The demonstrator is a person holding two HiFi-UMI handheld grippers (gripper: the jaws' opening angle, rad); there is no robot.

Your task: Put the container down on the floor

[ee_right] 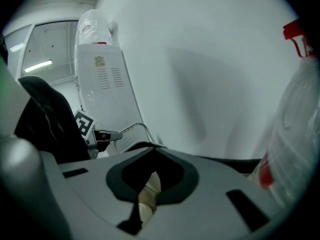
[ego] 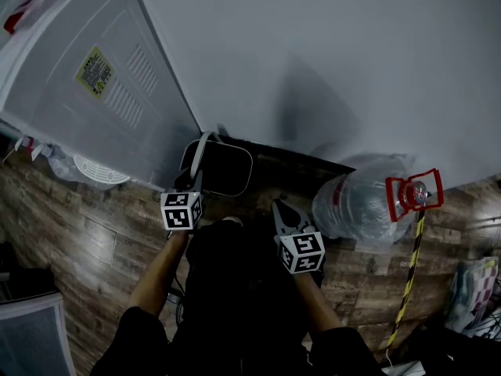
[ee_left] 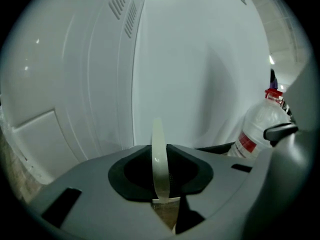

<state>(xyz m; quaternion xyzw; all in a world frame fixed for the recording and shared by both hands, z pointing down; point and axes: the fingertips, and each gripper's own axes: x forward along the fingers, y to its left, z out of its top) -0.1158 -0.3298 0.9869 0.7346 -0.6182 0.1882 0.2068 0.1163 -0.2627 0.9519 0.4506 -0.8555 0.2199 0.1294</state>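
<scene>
The container point(ego: 221, 171) is a dark tub with a pale rim and a thin white bail handle point(ego: 201, 153). It hangs low over the wood floor point(ego: 94, 225), close to the white wall. My left gripper point(ego: 193, 177) is shut on that handle. In the left gripper view the handle point(ee_left: 159, 159) runs upright as a white strip between the jaws. My right gripper point(ego: 283, 212) hovers to the right of the tub, apart from it, jaws together and holding nothing. The right gripper view shows the left gripper's marker cube point(ee_right: 85, 124) and the handle point(ee_right: 138, 128).
A white appliance point(ego: 86, 77) with a yellow label stands at the left against the wall point(ego: 337, 61). A big clear water bottle point(ego: 360, 198) with a red cap handle point(ego: 413, 193) lies at the right. A yellow-black striped strip point(ego: 409, 276) runs beside it.
</scene>
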